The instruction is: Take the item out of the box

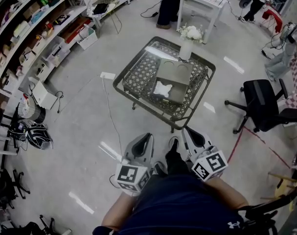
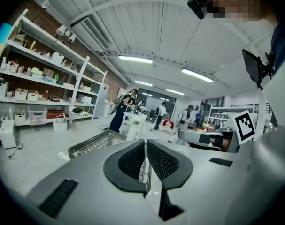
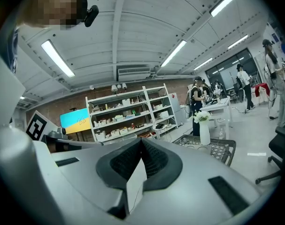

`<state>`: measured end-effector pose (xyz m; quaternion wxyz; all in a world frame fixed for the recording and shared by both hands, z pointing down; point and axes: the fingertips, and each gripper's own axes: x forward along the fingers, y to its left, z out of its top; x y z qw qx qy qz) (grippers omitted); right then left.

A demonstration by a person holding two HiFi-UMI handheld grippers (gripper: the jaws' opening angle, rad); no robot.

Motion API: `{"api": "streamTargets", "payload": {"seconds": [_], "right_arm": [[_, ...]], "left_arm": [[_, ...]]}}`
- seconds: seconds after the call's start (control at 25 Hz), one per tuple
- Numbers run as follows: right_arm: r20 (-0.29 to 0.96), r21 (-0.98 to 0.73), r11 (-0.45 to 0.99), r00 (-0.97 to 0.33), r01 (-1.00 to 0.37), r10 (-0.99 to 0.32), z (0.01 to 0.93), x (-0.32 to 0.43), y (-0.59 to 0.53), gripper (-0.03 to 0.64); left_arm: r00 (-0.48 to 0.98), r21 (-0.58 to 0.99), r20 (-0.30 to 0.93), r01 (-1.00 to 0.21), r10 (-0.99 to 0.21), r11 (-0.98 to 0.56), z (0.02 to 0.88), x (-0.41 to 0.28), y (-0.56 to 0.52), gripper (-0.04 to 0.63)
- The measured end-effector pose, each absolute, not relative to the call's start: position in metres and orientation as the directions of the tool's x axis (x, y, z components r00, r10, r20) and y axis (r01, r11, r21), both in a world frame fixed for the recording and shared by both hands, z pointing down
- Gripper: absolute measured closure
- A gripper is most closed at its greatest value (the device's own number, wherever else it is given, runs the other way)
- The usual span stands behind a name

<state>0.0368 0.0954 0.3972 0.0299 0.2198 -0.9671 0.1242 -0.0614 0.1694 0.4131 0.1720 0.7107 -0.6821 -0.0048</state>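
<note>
No legible txt or nos., wall screen writing too blurry

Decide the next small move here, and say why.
Probably move nearer the table: the left tool and right tool are empty and far short of it, and the white item lies in the open box there.

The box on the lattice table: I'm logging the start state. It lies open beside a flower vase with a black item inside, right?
Not quite: the item in the open box is white, not black; the head view shows it. The rest holds.
</note>
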Motion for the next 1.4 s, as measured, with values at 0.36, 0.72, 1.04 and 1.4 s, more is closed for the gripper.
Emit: {"api": "streamTargets", "payload": {"seconds": [0.36, 0.72, 1.04, 1.4], "right_arm": [[0.109, -0.239, 0.883, -0.915, -0.403, -0.388, 0.397, 0.007, 0.018, 0.615], [0.110, -0.248, 0.883, -0.917, -0.399, -0.384, 0.395, -0.006, -0.059, 0.615], [0.109, -0.253, 0.884, -0.920, -0.393, -0.378, 0.397, -0.013, -0.096, 0.615], [0.139, -0.282, 0.839, -0.885, -0.466, -0.445, 0.411, -0.005, -0.124, 0.615]], "left_arm": [[0.049, 0.235, 0.238, -0.972, -0.970, 0.008, 0.414, -0.086, 0.094, 0.561], [0.023, 0.233, 0.253, -0.972, -0.967, 0.038, 0.410, -0.102, 0.024, 0.561], [0.012, 0.220, 0.273, -0.974, -0.962, 0.050, 0.417, -0.109, -0.011, 0.561], [0.045, 0.174, 0.318, -0.985, -0.947, 0.012, 0.437, -0.122, -0.041, 0.561]]}}
